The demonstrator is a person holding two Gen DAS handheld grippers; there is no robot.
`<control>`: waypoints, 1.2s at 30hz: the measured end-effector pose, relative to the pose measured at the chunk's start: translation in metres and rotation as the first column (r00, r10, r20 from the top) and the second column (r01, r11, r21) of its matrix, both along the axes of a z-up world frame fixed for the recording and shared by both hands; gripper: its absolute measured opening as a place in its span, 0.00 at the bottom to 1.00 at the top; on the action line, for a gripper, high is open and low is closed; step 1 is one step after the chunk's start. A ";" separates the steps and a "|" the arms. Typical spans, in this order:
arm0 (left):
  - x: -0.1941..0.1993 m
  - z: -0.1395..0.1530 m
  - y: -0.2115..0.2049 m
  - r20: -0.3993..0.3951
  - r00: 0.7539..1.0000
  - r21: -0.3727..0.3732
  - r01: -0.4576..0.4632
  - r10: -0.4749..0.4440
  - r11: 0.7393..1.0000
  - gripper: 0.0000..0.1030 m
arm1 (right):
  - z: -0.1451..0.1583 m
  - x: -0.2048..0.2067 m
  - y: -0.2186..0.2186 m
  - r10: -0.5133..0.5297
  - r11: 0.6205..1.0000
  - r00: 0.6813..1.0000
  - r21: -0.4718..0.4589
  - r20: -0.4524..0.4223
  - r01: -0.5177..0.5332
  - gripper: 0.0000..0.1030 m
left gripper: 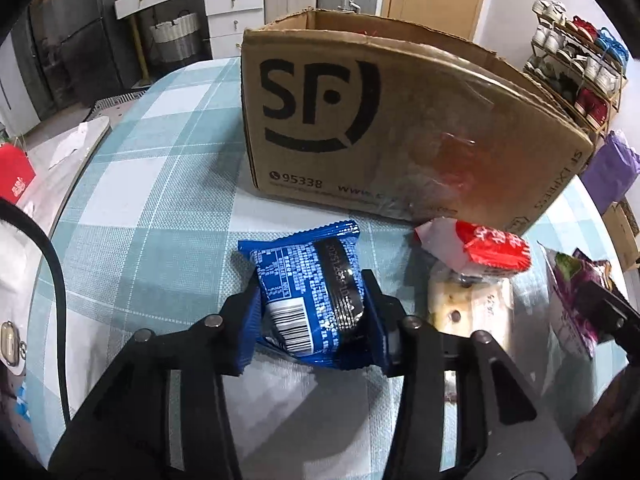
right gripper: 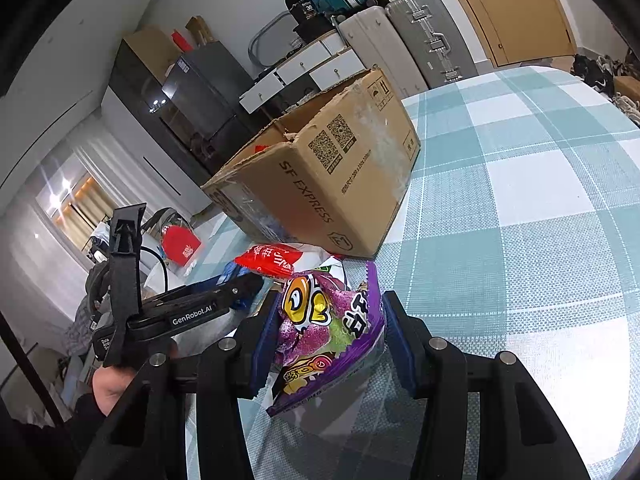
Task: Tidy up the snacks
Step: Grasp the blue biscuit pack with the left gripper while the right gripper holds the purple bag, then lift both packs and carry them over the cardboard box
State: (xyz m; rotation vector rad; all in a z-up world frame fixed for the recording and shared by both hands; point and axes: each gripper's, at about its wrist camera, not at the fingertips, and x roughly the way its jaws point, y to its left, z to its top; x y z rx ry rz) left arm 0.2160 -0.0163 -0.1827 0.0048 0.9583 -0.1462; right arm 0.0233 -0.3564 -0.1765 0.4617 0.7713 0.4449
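Observation:
My left gripper [left gripper: 312, 312] is shut on a blue snack packet [left gripper: 308, 288], held just above the checked tablecloth [left gripper: 160, 200], in front of the open cardboard SF box [left gripper: 400, 128]. My right gripper [right gripper: 328, 340] is shut on a purple snack bag [right gripper: 328, 328], which also shows at the right edge of the left wrist view [left gripper: 576, 296]. A red and white packet [left gripper: 480, 244] and a pale bread packet [left gripper: 468, 300] lie on the table between the two grippers. The red packet also shows in the right wrist view [right gripper: 272, 260], in front of the box [right gripper: 328, 184].
The tablecloth [right gripper: 520, 200] stretches wide to the right of the box. The left gripper's body [right gripper: 160, 312] sits left of my right gripper. Drawers, suitcases [right gripper: 424, 36] and a shoe rack [left gripper: 580, 64] stand beyond the table.

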 end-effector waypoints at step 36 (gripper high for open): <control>-0.119 0.135 0.030 0.221 0.973 -0.120 0.093 -0.065 0.988 0.41 | 0.120 -0.075 0.017 -0.028 0.999 0.958 -0.018 0.284 0.034 0.49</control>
